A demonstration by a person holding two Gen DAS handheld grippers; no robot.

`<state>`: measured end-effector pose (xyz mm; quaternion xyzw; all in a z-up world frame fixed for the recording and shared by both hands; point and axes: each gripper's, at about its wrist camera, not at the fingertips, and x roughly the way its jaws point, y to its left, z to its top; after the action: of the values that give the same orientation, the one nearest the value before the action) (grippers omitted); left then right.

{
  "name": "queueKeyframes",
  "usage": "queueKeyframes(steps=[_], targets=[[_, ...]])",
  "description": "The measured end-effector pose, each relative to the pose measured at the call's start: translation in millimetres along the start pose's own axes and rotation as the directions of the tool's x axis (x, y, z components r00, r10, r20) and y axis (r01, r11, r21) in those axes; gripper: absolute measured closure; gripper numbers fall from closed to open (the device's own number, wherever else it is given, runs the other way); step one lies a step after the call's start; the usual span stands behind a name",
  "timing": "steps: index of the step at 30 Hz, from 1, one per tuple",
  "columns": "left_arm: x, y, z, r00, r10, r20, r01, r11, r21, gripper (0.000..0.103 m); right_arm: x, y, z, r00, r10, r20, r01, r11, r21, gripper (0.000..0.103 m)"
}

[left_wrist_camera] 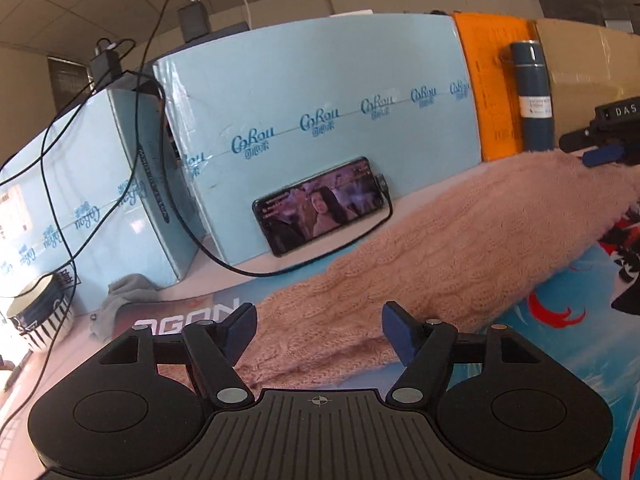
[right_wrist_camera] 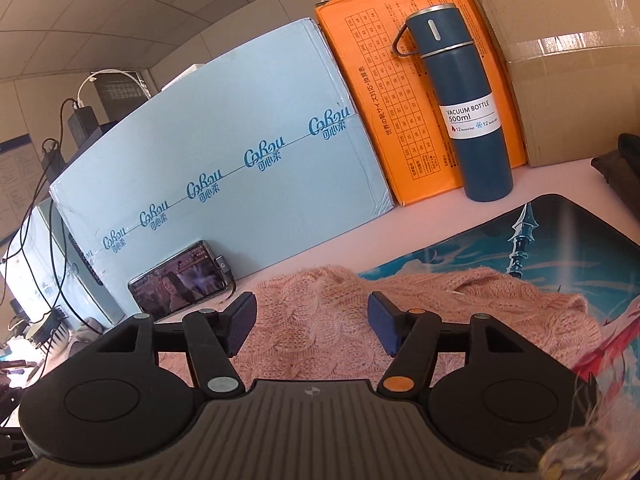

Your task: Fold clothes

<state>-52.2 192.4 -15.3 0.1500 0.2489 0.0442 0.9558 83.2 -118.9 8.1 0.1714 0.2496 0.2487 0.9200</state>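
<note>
A pink cable-knit sweater lies stretched across the printed desk mat. My left gripper hovers over its near end, jaws open, with knit below them but nothing pinched. In the right wrist view the same sweater is bunched on the mat. My right gripper stands open above it, pads apart from the fabric. The right gripper's fingers also show at the right edge of the left wrist view, over the sweater's far end.
Light blue cartons line the back, with an orange box and a brown carton beside them. A blue vacuum bottle stands upright. A phone leans on the carton, cable attached. A striped bowl and a grey cloth sit at left.
</note>
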Motion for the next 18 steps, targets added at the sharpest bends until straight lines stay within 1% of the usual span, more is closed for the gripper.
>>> queueKeyframes(steps=[2, 5, 8, 9, 10, 11, 12, 13, 15, 17, 18], targets=[[3.8, -8.6, -0.3, 1.0, -0.012, -0.015, 0.013, 0.998, 0.053, 0.033, -1.0, -0.4, -4.9, 1.0, 0.012, -0.017, -0.012, 1.0, 0.0, 0.043], [12.3, -15.4, 0.1, 0.999, 0.016, -0.04, -0.012, 0.995, 0.095, 0.033, 0.8, -1.3, -7.5, 0.999, 0.037, -0.035, -0.037, 0.999, 0.01, 0.042], [21.3, -18.9, -1.9, 0.998, 0.029, -0.054, -0.022, 0.992, 0.124, 0.033, 2.6, -4.3, -9.7, 0.998, 0.046, -0.049, -0.045, 0.999, 0.03, 0.039], [22.9, -18.3, -1.7, 0.998, 0.025, -0.051, -0.019, 0.993, 0.116, 0.033, 3.0, -5.2, -10.4, 0.997, 0.047, -0.053, -0.045, 0.998, 0.035, 0.039], [24.5, -17.5, -1.3, 0.999, 0.02, -0.047, -0.015, 0.994, 0.106, 0.038, 3.4, -5.9, -10.9, 0.997, 0.047, -0.058, -0.044, 0.998, 0.038, 0.039], [26.0, -16.7, -1.0, 0.999, 0.015, -0.043, -0.011, 0.995, 0.095, 0.051, 3.6, -6.3, -11.3, 0.997, 0.046, -0.06, -0.043, 0.998, 0.04, 0.039], [24.8, -15.0, -0.2, 0.999, 0.002, -0.038, 0.001, 0.997, 0.083, 0.087, 3.4, -6.5, -11.5, 0.997, 0.045, -0.059, -0.043, 0.998, 0.04, 0.039], [23.2, -13.2, 0.7, 0.999, -0.011, -0.032, 0.014, 0.997, 0.07, 0.098, 3.1, -6.6, -11.7, 0.997, 0.046, -0.058, -0.044, 0.998, 0.039, 0.039], [11.9, -12.9, 2.1, 1.0, -0.02, 0.002, 0.019, 0.997, 0.068, 0.098, 3.0, -6.7, -12.1, 0.997, 0.046, -0.057, -0.044, 0.998, 0.039, 0.039], [1.6, -10.2, 3.0, 0.999, -0.039, 0.008, 0.039, 0.999, 0.029, 0.098, 3.5, -7.1, -12.2, 0.997, 0.048, -0.06, -0.046, 0.998, 0.042, 0.039], [1.6, -11.2, 0.8, 0.999, -0.042, -0.005, 0.042, 0.999, 0.025, 0.098, 3.7, -7.0, -12.3, 0.997, 0.052, -0.062, -0.049, 0.998, 0.042, 0.039]])
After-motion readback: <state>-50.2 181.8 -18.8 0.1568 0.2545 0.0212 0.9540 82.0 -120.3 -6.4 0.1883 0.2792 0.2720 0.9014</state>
